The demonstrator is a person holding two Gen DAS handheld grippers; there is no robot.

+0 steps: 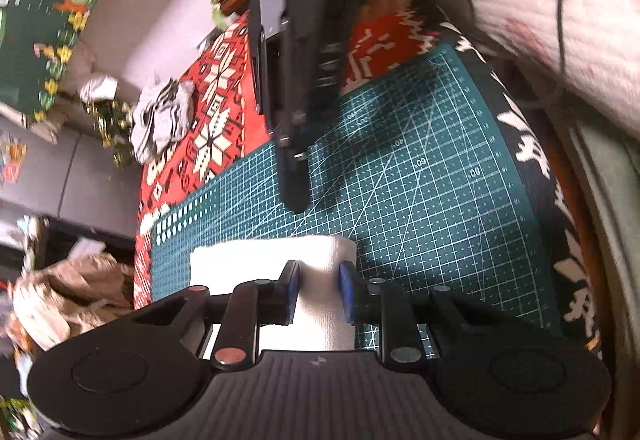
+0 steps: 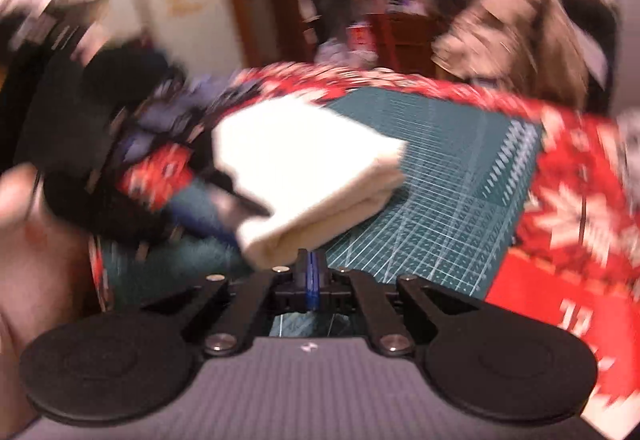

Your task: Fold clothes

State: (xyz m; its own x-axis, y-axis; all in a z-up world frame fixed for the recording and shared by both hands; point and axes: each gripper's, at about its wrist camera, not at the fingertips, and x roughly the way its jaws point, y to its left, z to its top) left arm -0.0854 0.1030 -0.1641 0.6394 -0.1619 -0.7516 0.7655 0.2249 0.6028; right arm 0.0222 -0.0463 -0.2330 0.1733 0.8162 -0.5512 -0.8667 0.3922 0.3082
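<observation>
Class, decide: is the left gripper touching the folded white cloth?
Touching. The left wrist view shows the left gripper with both blue pads pressed against the folded white cloth pinched between them.

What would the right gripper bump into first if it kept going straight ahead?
Probably the folded white cloth just beyond the right gripper; its shut jaws point past the cloth's near corner, though blur makes depth uncertain.

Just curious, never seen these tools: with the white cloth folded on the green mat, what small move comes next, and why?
Probably the left gripper should set the cloth flat on the mat and let go. The cloth already looks folded into a thick stack, the left gripper pinches one end, and the right gripper is shut beside it with nothing in it.
</observation>
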